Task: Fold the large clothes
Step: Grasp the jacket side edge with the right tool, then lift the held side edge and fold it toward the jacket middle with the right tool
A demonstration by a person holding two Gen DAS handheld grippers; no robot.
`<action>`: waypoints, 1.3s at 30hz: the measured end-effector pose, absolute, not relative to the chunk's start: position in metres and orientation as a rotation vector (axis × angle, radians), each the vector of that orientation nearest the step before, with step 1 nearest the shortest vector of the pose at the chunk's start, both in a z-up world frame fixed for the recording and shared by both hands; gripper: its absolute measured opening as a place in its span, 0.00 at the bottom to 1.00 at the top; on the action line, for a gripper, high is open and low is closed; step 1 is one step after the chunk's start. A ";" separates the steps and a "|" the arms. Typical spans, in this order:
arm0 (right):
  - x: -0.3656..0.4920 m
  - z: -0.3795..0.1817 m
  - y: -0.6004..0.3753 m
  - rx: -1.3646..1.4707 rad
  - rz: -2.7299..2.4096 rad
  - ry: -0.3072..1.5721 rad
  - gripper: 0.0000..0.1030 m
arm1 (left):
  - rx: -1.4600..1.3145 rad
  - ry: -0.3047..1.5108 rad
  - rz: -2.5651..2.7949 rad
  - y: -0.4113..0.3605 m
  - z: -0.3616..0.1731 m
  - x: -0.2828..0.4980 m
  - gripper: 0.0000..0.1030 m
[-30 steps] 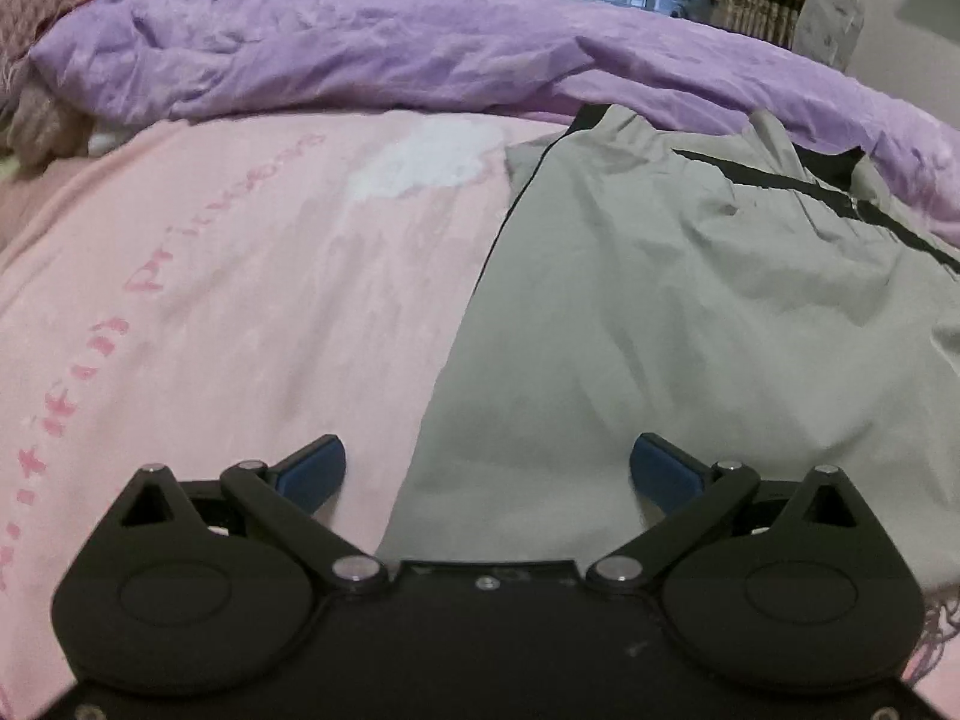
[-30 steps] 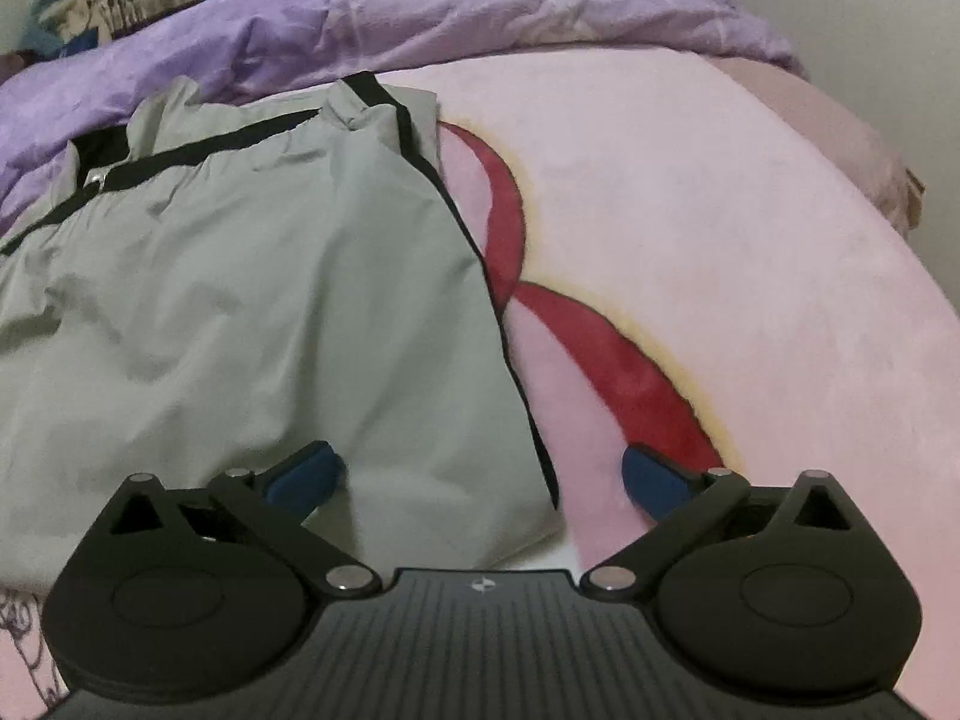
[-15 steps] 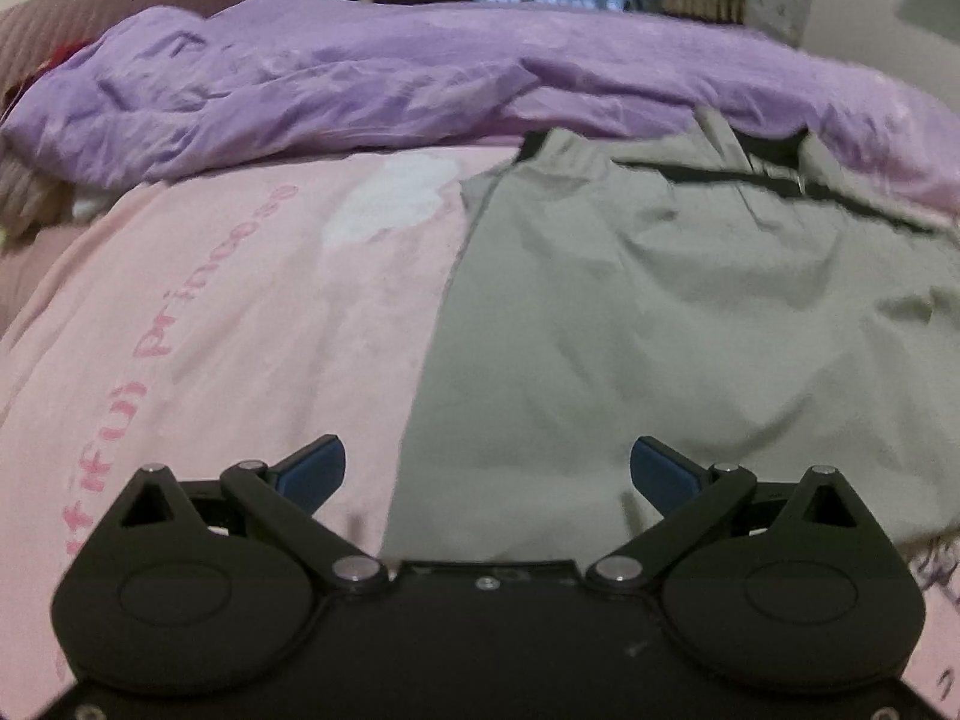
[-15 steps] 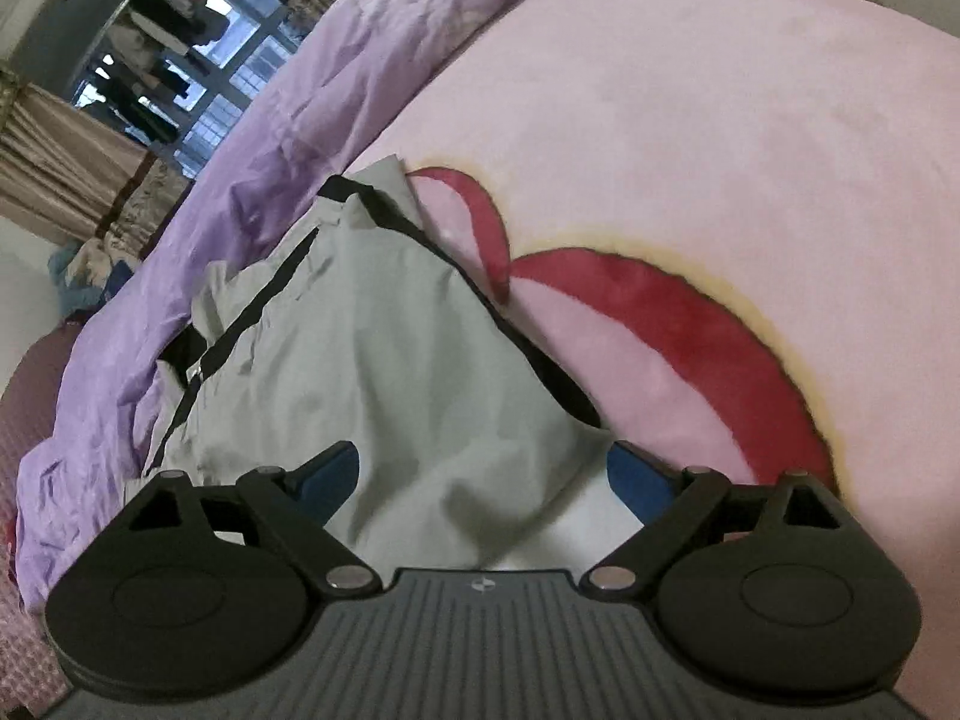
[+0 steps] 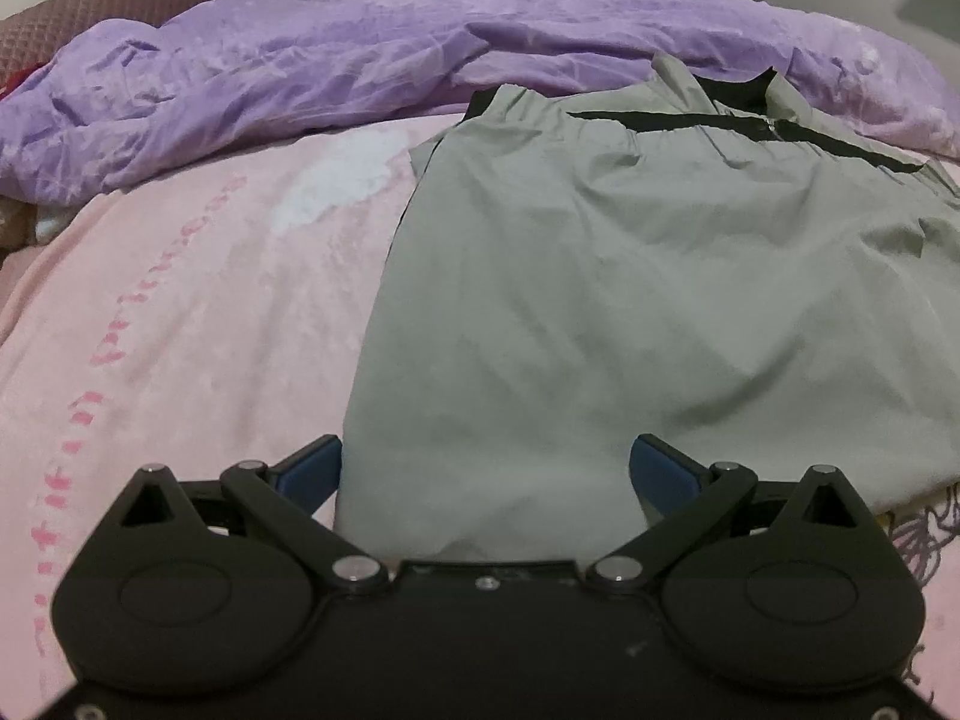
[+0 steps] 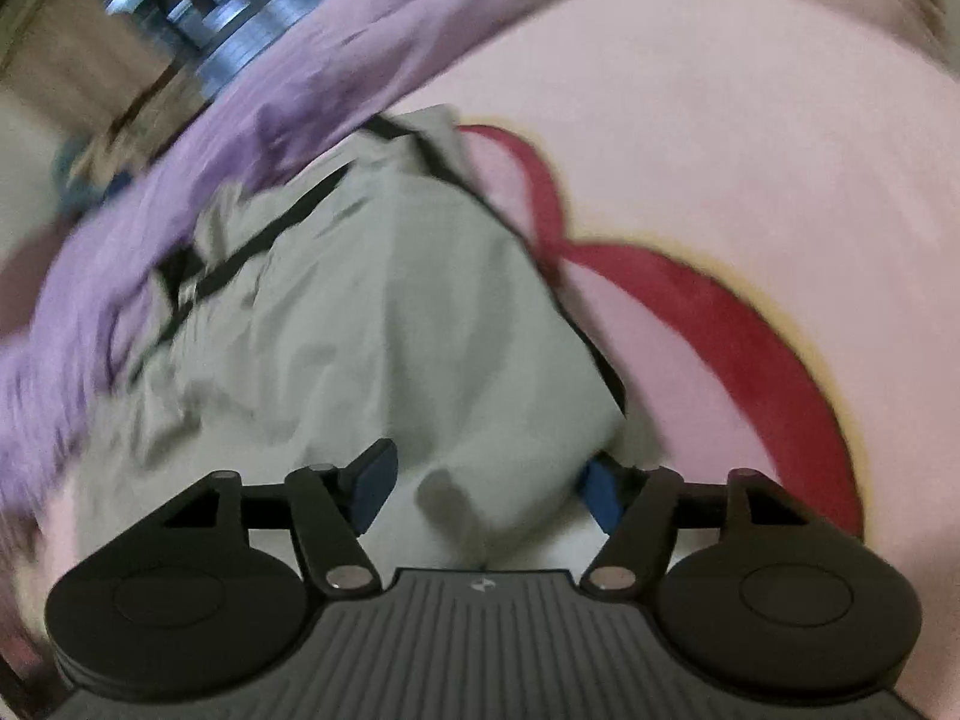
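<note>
The grey garment (image 5: 600, 300) lies spread on the pink blanket (image 5: 180, 330) of the bed, its black-trimmed collar end toward the purple duvet (image 5: 300, 78) and its near hem toward both cameras. Its sides look already turned in, since the left edge runs as a straight fold line, so I judge that the lengthwise folds are done and the crosswise fold, hem up toward the collar, is left.

Relative to the garment, the left hand-held gripper (image 5: 486, 468) sits at the near left corner with its jaws wide apart; the cloth lies between them, but the blue pads (image 5: 312, 471) stand clear of it and grip nothing.

The right hand-held gripper (image 6: 483, 486) is at the garment's near right corner (image 6: 510, 480). Its jaws have just been closing, with a bunched corner of grey cloth between them. The view is blurred, and the pads do not appear to be pinching the cloth yet.

Neither corner is lifted, so the final fold has not begun.
</note>
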State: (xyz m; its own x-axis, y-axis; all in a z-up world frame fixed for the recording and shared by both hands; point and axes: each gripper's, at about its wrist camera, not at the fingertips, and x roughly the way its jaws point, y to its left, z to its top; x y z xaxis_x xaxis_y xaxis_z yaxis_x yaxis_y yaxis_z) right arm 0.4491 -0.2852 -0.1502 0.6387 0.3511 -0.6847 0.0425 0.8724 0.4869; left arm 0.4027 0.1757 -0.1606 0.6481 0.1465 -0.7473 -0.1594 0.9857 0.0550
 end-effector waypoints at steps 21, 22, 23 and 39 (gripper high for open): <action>0.484 -0.187 -0.359 0.867 0.447 0.886 0.25 | -0.043 0.841 0.152 0.182 -0.163 0.397 1.00; 0.484 -0.189 -0.367 0.901 0.455 0.916 0.25 | -0.044 0.842 0.153 0.183 -0.163 0.397 1.00; 0.480 -0.190 -0.375 0.933 0.457 0.931 0.31 | -0.043 0.841 0.155 0.184 -0.162 0.396 1.00; 0.515 -0.164 -0.338 0.700 0.477 0.880 0.32 | -0.042 0.839 0.173 0.180 -0.164 0.400 1.00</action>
State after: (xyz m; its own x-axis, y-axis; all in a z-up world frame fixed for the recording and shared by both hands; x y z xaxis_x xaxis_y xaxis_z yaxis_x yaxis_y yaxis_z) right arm 0.5148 -0.3385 -0.1642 0.5581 0.6387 -0.5297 -0.0952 0.6835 0.7238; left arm 0.4001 0.1805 -0.1645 0.6549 0.1363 -0.7433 -0.1691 0.9851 0.0317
